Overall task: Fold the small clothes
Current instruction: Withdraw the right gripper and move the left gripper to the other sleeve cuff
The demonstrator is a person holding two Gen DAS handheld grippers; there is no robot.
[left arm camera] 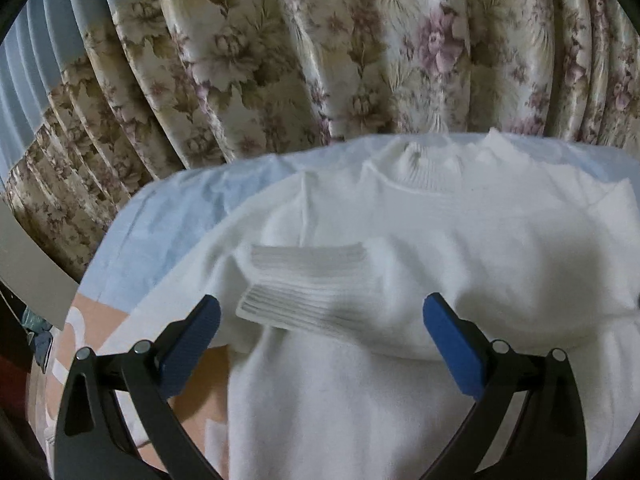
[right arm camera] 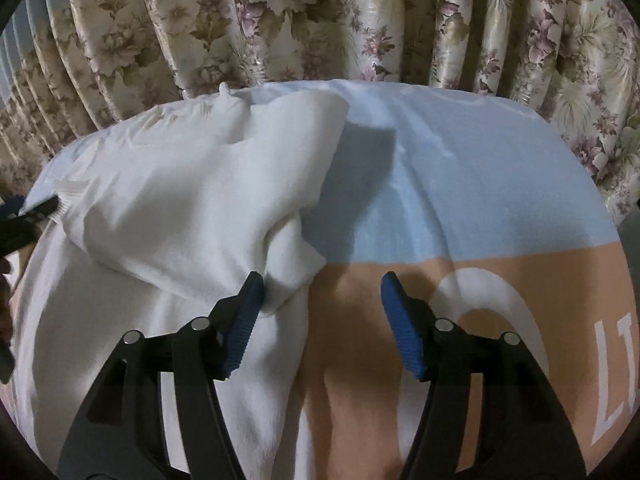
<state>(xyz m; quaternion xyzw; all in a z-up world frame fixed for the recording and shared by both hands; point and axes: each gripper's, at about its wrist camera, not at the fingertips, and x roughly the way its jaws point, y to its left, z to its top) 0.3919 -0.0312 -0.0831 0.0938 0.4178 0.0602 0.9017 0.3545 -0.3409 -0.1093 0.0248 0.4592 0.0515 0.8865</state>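
A white knit sweater (left arm camera: 440,248) lies flat on the cover, its ribbed collar (left arm camera: 424,172) at the far side. Both sleeves are folded across the chest, and their ribbed cuffs (left arm camera: 308,292) lie stacked. My left gripper (left arm camera: 322,316) hangs open just above the cuffs, gripping nothing. In the right wrist view the sweater (right arm camera: 180,200) fills the left half. My right gripper (right arm camera: 322,284) is open over the sweater's right edge. Its left pad sits beside a fold (right arm camera: 288,280) of the folded sleeve, and its right pad is over bare cover. The left gripper's fingers (right arm camera: 40,206) show at the far left.
The sweater rests on a light-blue and peach cover (right arm camera: 460,200) with white lettering (right arm camera: 616,372). A floral curtain (left arm camera: 320,60) hangs close behind the far edge. A pale board (left arm camera: 28,264) and dark clutter sit off the left edge.
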